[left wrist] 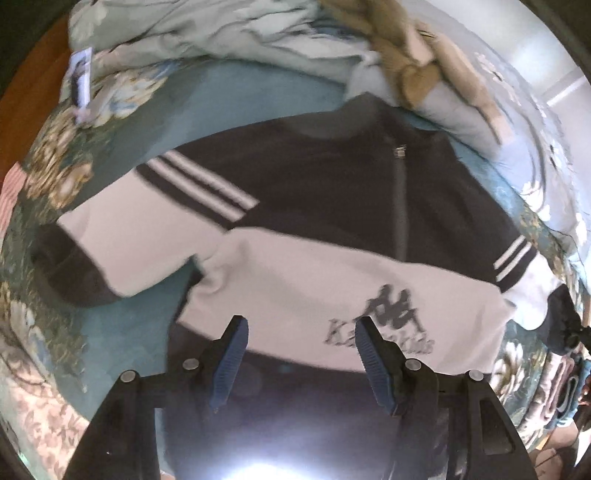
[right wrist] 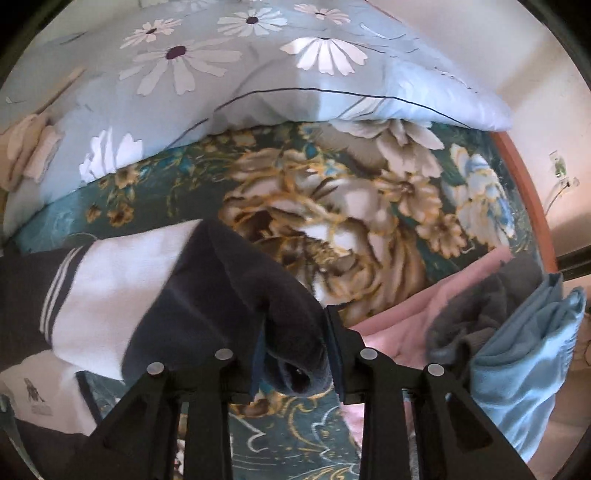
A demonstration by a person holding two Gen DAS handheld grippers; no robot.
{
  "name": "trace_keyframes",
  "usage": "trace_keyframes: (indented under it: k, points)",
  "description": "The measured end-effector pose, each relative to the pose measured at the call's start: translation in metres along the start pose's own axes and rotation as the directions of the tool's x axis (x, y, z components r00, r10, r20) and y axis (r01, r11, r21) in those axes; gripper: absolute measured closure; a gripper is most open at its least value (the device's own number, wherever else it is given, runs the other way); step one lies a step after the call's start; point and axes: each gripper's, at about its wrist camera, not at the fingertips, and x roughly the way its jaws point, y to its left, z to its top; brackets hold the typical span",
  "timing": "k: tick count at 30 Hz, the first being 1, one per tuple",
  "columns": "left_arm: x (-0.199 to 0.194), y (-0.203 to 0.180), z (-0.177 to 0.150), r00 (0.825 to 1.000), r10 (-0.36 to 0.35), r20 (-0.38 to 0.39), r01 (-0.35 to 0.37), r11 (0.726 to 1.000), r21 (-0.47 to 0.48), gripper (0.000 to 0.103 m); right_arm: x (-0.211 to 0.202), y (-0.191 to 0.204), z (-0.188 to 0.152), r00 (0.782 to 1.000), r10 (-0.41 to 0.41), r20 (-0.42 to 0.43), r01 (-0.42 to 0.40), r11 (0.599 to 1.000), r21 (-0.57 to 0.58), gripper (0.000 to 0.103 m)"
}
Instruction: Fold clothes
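A black and white zip jacket (left wrist: 314, 206) lies front up on a floral bed cover, with white stripes on both sleeves and a dark logo on its white lower panel. My left gripper (left wrist: 301, 332) is open and empty, hovering over the jacket's white panel near the hem. My right gripper (right wrist: 295, 332) is shut on the jacket's dark sleeve cuff (right wrist: 280, 332), with the white and striped sleeve (right wrist: 110, 288) trailing off to the left. The right gripper's pads are mostly hidden by the cuff.
A pale blue daisy-print pillow (right wrist: 258, 74) and crumpled bedding (left wrist: 221, 33) lie at the far side. A pile of pink, grey and light blue clothes (right wrist: 517, 332) sits to the right. A wooden bed edge (right wrist: 528, 195) runs along the right.
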Motion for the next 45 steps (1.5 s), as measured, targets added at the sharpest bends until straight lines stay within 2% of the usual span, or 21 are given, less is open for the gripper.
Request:
trace_keyframes:
  k: [4,5,8,9,11,13,16,19,22,25,27,29,30,31,33,34,37,39,43,45]
  points:
    - [-0.007,0.034,-0.016,1.000,-0.017,-0.014,0.017,0.999,-0.035,0.039,-0.020,-0.003,-0.007,0.999,-0.009,0.044,0.008,1.000,0.023,0.053]
    - [-0.007,0.044,-0.022,1.000,-0.023,-0.015,0.023,0.999,-0.039,0.039,-0.029,-0.004,-0.011,0.998,-0.003,0.061,0.001,0.999,0.038,0.052]
    - [-0.004,0.076,-0.046,0.999,-0.023,-0.039,0.022,0.999,-0.046,0.039,-0.060,0.008,-0.041,0.990,0.085,0.116,-0.093,0.993,0.067,0.050]
    - [-0.002,0.087,-0.055,0.999,-0.023,-0.047,0.020,0.999,-0.049,0.039,-0.063,0.018,-0.061,0.983,0.149,0.104,-0.157,0.985,0.069,0.046]
    - [0.006,0.110,-0.073,0.997,-0.022,-0.073,0.018,0.998,-0.054,0.039,-0.066,0.039,-0.100,0.958,0.276,0.072,-0.281,0.957,0.076,0.045]
    - [0.016,0.130,-0.088,0.995,-0.035,-0.095,0.028,0.997,-0.068,0.039,-0.051,0.072,-0.155,0.915,0.404,-0.018,-0.401,0.912,0.092,0.045]
    - [0.031,0.149,-0.109,0.988,-0.081,-0.128,0.074,0.995,-0.064,0.039,-0.028,0.112,-0.219,0.865,0.489,-0.111,-0.479,0.872,0.103,0.045]
    - [0.042,0.147,-0.121,0.983,-0.115,-0.140,0.117,0.993,0.001,0.039,-0.004,0.134,-0.261,0.838,0.517,-0.173,-0.496,0.855,0.152,0.045]
    - [0.052,0.141,-0.132,0.973,-0.159,-0.165,0.167,0.985,0.038,0.039,0.012,0.137,-0.277,0.848,0.497,-0.184,-0.465,0.865,0.189,0.045]
    - [0.061,0.134,-0.144,0.959,-0.201,-0.200,0.215,0.975,0.050,0.039,0.023,0.137,-0.283,0.827,0.532,-0.181,-0.486,0.839,0.246,0.043]
    - [0.068,0.134,-0.150,0.953,-0.212,-0.217,0.228,0.973,0.048,0.040,0.022,0.144,-0.282,0.823,0.538,-0.179,-0.499,0.837,0.223,0.043]
    - [0.073,0.136,-0.155,0.945,-0.235,-0.226,0.249,0.968,0.037,0.040,0.019,0.149,-0.281,0.813,0.553,-0.184,-0.521,0.831,0.196,0.051]
    - [0.072,0.138,-0.156,0.942,-0.255,-0.220,0.267,0.963,0.027,0.041,0.017,0.150,-0.280,0.806,0.562,-0.188,-0.532,0.826,0.188,0.063]
    - [0.070,0.140,-0.157,0.939,-0.275,-0.208,0.284,0.959,0.017,0.045,0.016,0.150,-0.280,0.802,0.566,-0.192,-0.538,0.823,0.182,0.076]
    - [0.068,0.145,-0.157,0.934,-0.298,-0.196,0.305,0.952,0.005,0.059,0.016,0.146,-0.278,0.799,0.567,-0.200,-0.536,0.822,0.191,0.089]
    - [0.068,0.147,-0.157,0.933,-0.303,-0.194,0.309,0.951,0.001,0.070,0.015,0.144,-0.277,0.797,0.569,-0.203,-0.536,0.821,0.198,0.090]
    - [0.059,0.147,-0.154,0.920,-0.345,-0.183,0.351,0.936,-0.002,0.078,0.006,0.144,-0.276,0.798,0.567,-0.204,-0.537,0.823,0.187,0.092]
    - [0.043,0.145,-0.155,0.908,-0.383,-0.169,0.390,0.921,0.007,0.080,-0.008,0.144,-0.279,0.800,0.572,-0.181,-0.546,0.820,0.174,0.093]
    - [0.021,0.155,-0.160,0.866,-0.473,-0.162,0.477,0.879,-0.018,0.080,-0.041,0.130,-0.280,0.810,0.573,-0.126,-0.555,0.818,0.152,0.094]
    - [0.031,0.161,-0.163,0.868,-0.461,-0.186,0.463,0.886,-0.034,0.080,-0.033,0.126,-0.284,0.817,0.554,-0.157,-0.532,0.831,0.165,0.094]
